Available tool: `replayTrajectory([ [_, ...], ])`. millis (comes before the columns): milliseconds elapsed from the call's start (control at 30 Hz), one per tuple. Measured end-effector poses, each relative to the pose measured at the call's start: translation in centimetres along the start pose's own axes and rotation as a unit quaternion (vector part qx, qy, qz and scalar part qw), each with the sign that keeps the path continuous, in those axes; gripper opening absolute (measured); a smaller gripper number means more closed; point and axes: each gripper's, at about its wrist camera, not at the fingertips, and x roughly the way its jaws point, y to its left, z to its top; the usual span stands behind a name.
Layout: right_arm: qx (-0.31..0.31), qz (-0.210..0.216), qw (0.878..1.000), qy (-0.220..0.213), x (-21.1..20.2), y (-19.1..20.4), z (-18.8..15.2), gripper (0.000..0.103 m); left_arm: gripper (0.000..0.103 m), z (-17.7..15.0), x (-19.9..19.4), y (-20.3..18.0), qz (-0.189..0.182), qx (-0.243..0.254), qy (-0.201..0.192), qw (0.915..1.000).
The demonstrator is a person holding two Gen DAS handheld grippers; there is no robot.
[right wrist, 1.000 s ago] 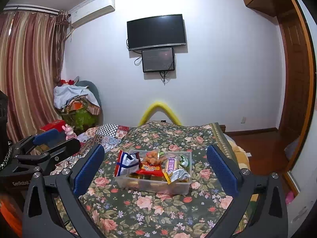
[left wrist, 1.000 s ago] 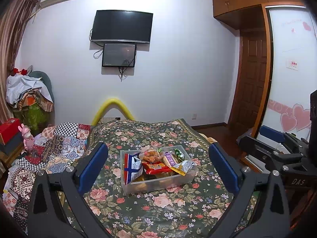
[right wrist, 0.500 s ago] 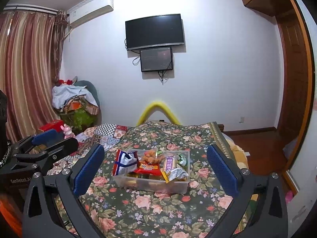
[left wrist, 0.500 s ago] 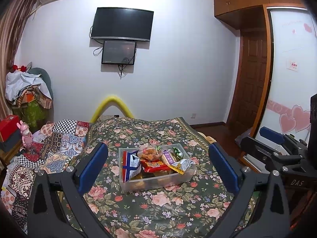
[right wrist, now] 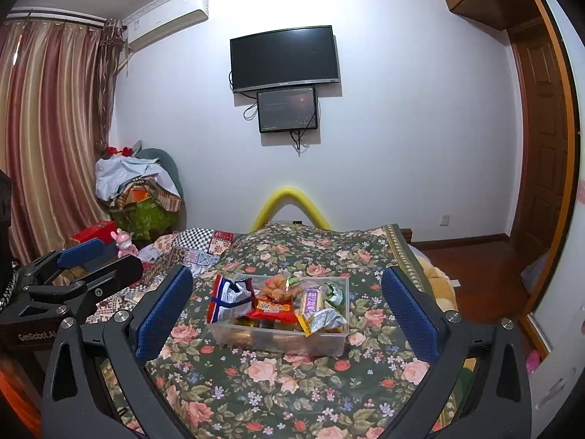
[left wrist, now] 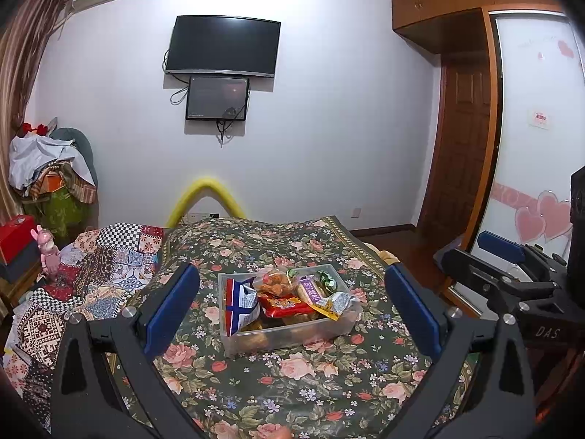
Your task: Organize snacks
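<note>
1. The left gripper [left wrist: 292,305] hangs level above the dark floral bedspread [left wrist: 310,376], blue-padded jaws spread wide and empty.
2. The right gripper [right wrist: 287,305] sits beside it, likewise spread wide, gripping nothing.
3. The clear plastic box [right wrist: 278,336] heaped with snack packets [right wrist: 272,309] rests on the bedspread, ahead of both grippers and apart from them.

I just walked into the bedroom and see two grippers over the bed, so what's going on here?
A person holds a gripper in each hand, aimed at a clear bin of snack packets on the floral bedspread. The left gripper and right gripper are both open and holding nothing. The snacks, including a red packet and a blue-and-white bag, are piled in the bin, so no sorting has started.
</note>
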Motion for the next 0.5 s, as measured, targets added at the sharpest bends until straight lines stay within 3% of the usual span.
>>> replayTrajectory([
  [500,0.001,-0.001,1.0,0.001,-0.11,0.02,0.03,0.103,0.103,-0.19,-0.09,-0.33,-0.005,0.005,0.004,1.0],
])
